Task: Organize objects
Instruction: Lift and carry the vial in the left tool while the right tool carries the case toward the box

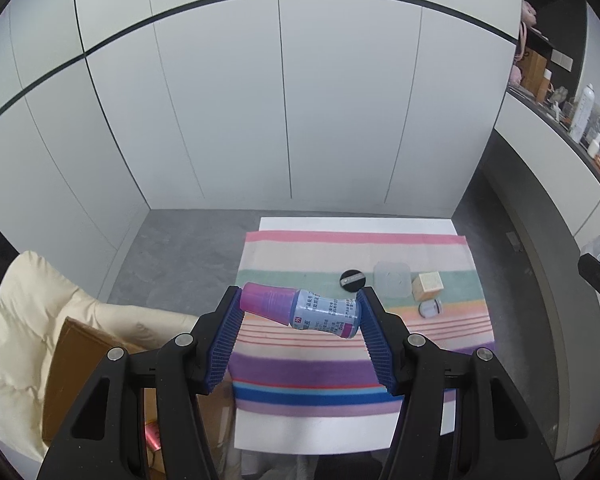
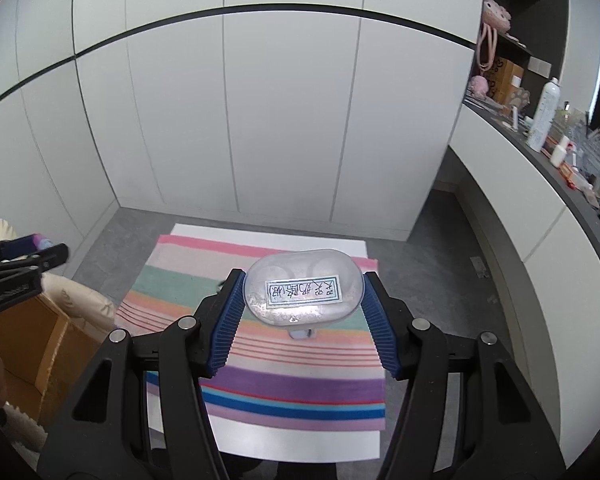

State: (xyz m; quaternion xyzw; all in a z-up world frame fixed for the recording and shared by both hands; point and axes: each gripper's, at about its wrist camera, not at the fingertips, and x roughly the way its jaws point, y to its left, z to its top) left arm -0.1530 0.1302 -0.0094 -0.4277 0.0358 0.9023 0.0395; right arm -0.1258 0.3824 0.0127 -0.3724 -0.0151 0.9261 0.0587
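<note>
Pink-capped bottle [image 1: 300, 310] pinched in left claw [image 1: 299, 309], clear labelled case [image 2: 304, 293] pinched in right claw [image 2: 304, 294]

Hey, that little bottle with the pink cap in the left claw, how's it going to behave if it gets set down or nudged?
The small bottle is round-bodied and held sideways, so laid down that way it would probably roll. It looks like light plastic, likely easy to knock. The left claw grips it end to end, cap against one pad, so it might pivot.
</note>
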